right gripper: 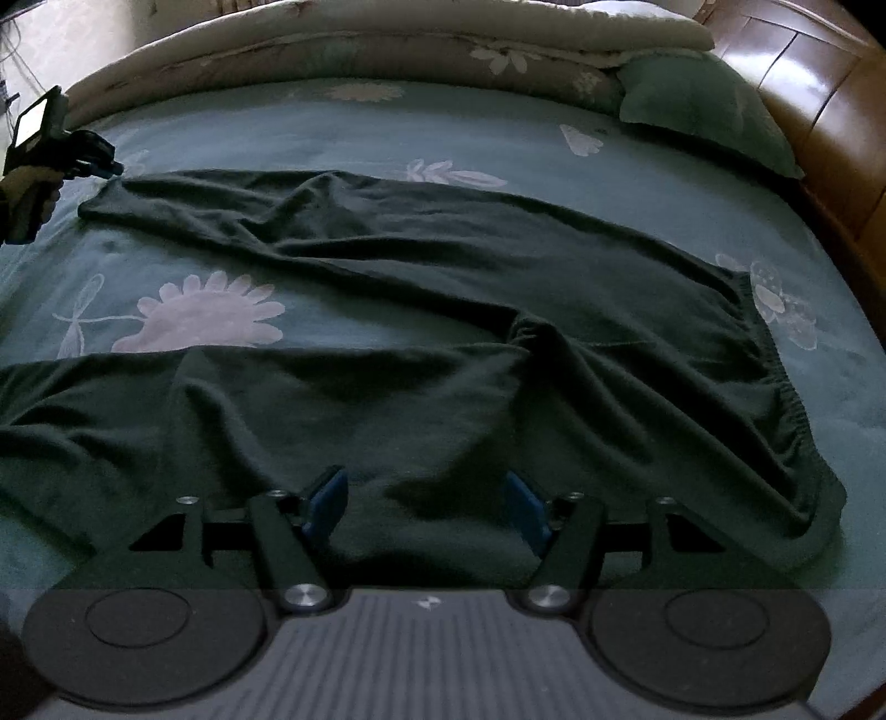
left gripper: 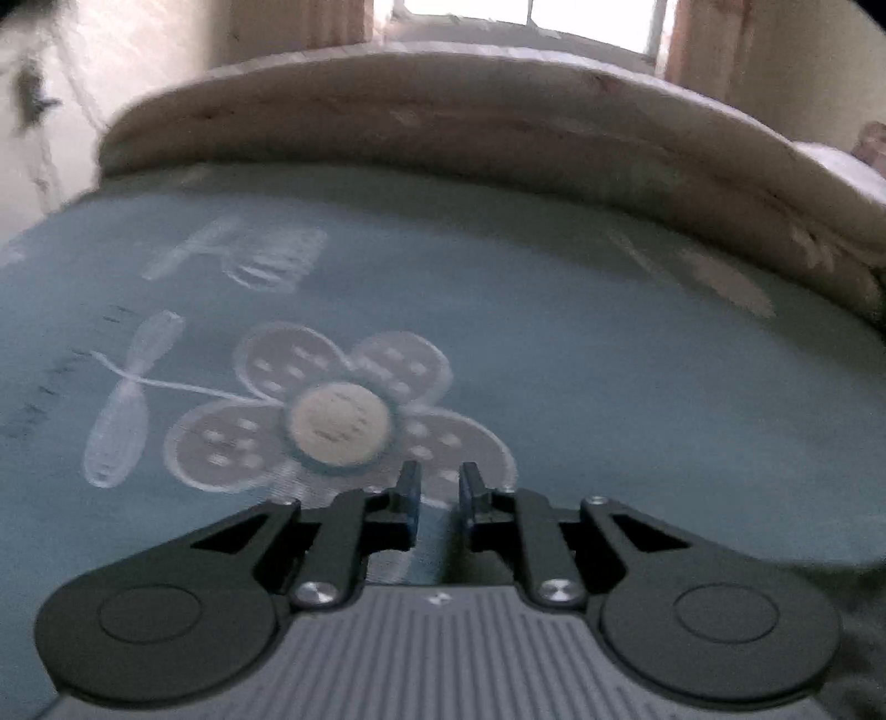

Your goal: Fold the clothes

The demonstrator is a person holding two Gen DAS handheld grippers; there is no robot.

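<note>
Dark green trousers (right gripper: 498, 266) lie spread across the bed, waistband (right gripper: 775, 376) to the right and both legs running left. My right gripper (right gripper: 425, 501) hovers over the near leg's upper part; it is open, the blue pads wide apart above the cloth. In that view my left gripper (right gripper: 105, 165) sits at the far left, just beside the far leg's cuff (right gripper: 102, 202), held by a hand (right gripper: 27, 188). The left wrist view shows only the flowered sheet (left gripper: 554, 343). The left gripper (left gripper: 440, 482) there has a narrow gap with nothing in it.
A rolled beige duvet (right gripper: 332, 50) lies along the far side of the bed and shows in the left wrist view as duvet (left gripper: 443, 122). A green pillow (right gripper: 703, 105) rests at the back right by the wooden headboard (right gripper: 803, 66). A bright window (left gripper: 526, 16) is behind.
</note>
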